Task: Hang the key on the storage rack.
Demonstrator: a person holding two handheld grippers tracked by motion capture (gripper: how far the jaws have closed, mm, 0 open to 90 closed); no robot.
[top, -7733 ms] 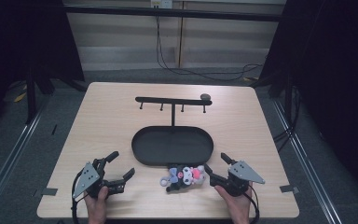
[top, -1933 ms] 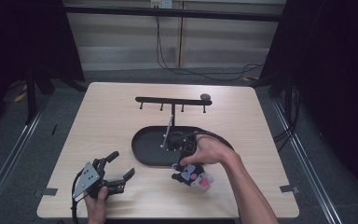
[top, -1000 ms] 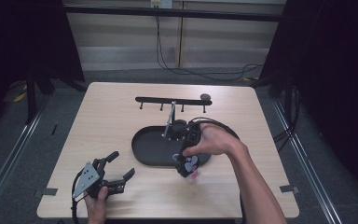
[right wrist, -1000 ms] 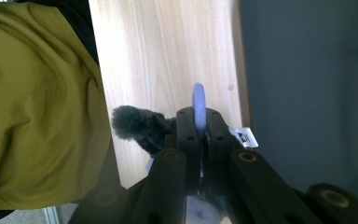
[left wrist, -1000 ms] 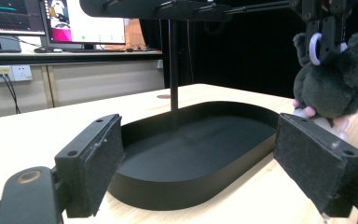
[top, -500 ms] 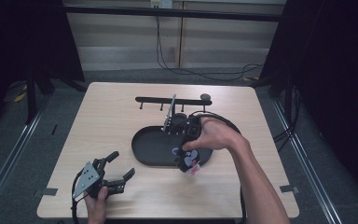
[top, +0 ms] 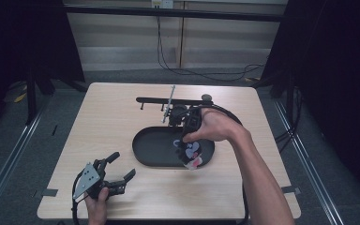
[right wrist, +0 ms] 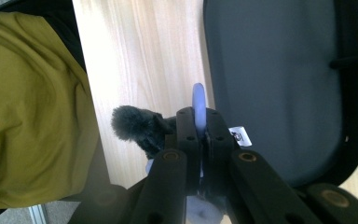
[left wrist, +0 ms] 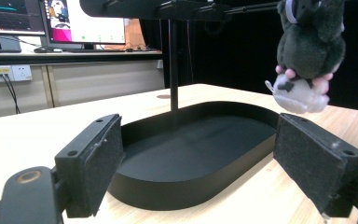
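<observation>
A dark grey plush toy (top: 190,152) with white and pink parts hangs over the black oval tray (top: 154,154). My right gripper (top: 185,137) is shut on the toy's pale blue ring (right wrist: 199,105), jaws pointing down; the fur (right wrist: 133,126) dangles beneath. A black hook rack (top: 154,100) stands just behind the tray, close to my right hand. My left gripper (top: 123,166) rests near the table's front left corner, open, nothing between its pads (left wrist: 98,161). In the left gripper view the toy (left wrist: 307,46) hangs above the tray (left wrist: 191,154), near the rack's post (left wrist: 172,56).
The light wooden table (top: 98,122) is bare around the tray. An olive garment (right wrist: 28,93) lies at the left of the right gripper view. Monitors (left wrist: 51,18) and a wall socket stand beyond the table in the left gripper view.
My right gripper took the plush toy from the table's front edge and has carried it up and back over the tray, toward the rack. The left gripper has stayed put.
</observation>
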